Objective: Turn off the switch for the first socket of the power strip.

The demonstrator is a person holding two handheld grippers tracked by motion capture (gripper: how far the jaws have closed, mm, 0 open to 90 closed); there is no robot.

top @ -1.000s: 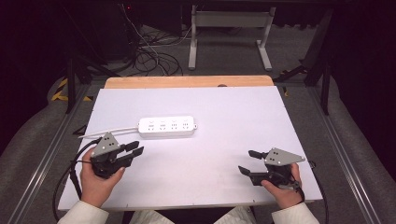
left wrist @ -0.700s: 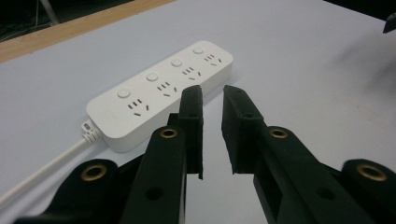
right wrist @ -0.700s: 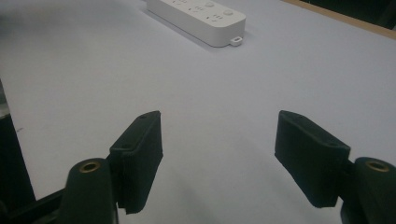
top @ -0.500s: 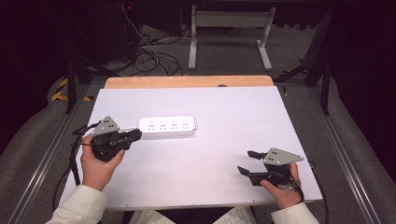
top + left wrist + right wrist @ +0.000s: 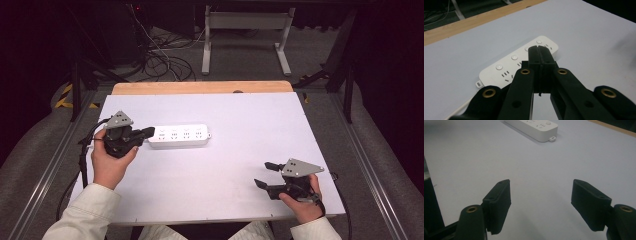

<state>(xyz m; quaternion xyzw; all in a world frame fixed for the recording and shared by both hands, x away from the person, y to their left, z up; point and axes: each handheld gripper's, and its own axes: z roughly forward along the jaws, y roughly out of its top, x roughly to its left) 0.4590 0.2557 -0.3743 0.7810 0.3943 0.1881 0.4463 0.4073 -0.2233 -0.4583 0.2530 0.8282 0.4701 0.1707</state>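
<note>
The left gripper [image 5: 148, 132] has moved from the near left part of the white table [image 5: 240, 150] up to the left end of the long white plastic power strip [image 5: 180, 136], which lies left of the table's centre, and its jaws have just been closing until they meet with nothing between them. Pressed together like that, the tips look set to poke a switch button or nudge the strip rather than grasp it, while the right gripper [image 5: 264, 175] rests with jaws wide apart at the near right, well away from the strip
</note>
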